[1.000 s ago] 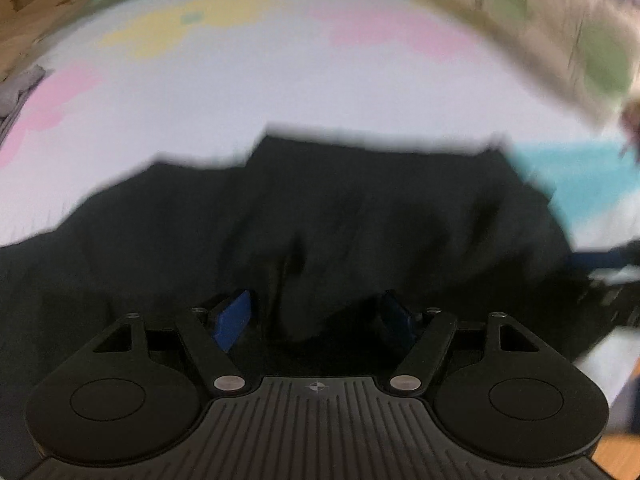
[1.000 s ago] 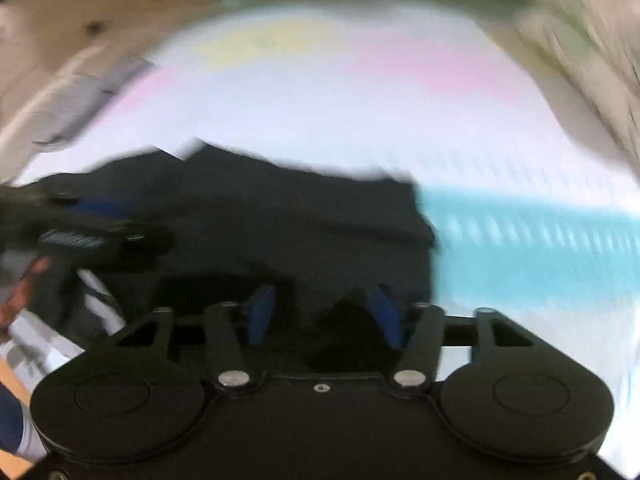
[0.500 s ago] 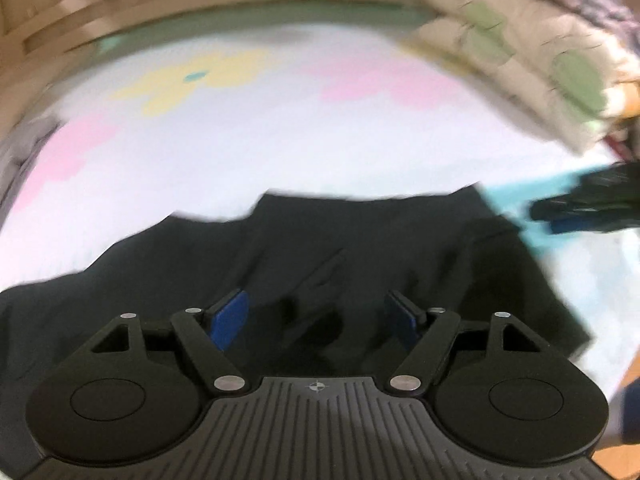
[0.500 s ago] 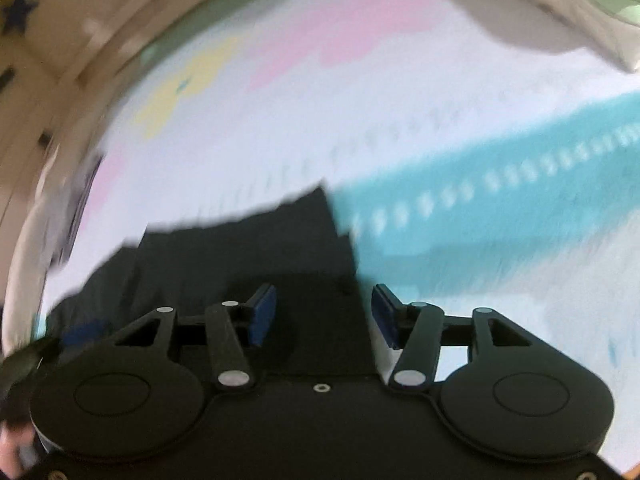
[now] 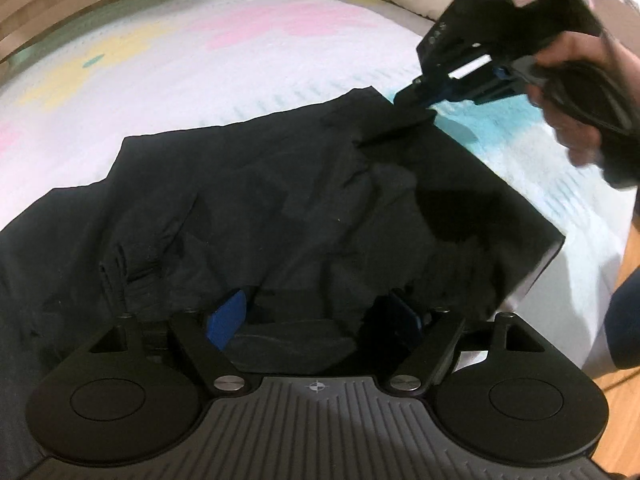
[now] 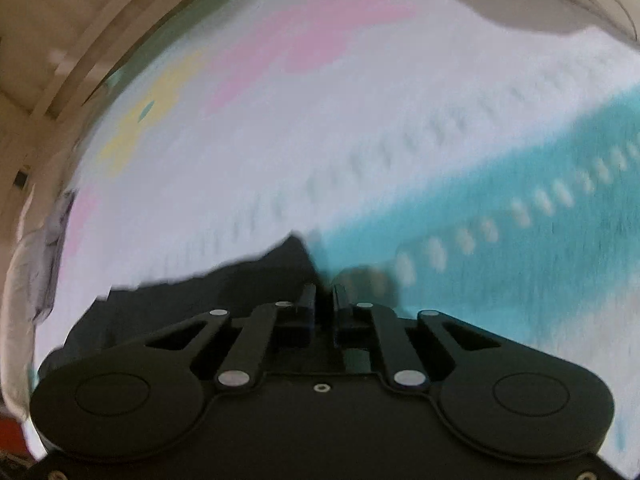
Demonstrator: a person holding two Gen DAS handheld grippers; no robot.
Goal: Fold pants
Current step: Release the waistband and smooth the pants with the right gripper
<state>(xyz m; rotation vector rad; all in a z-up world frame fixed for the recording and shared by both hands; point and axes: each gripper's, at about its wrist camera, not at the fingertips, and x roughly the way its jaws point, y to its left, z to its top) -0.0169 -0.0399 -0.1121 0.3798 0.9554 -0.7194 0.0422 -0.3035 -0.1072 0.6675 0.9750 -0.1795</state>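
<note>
No writing reads; right gripper (image 5: 416, 100) fingers closing on black pants (image 5: 280, 200) corner, left gripper (image 5: 316, 316) fingers spreading.

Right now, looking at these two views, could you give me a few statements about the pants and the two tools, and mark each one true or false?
1. The pants are black. True.
2. The right gripper is at a far corner of the pants, its jaws closing on the cloth. True.
3. The left gripper has its jaws shut tight. False: they stand apart and are opening.
4. The pants lie on bare wooden boards. False: they lie on a white bedcover with pastel patches.
</note>
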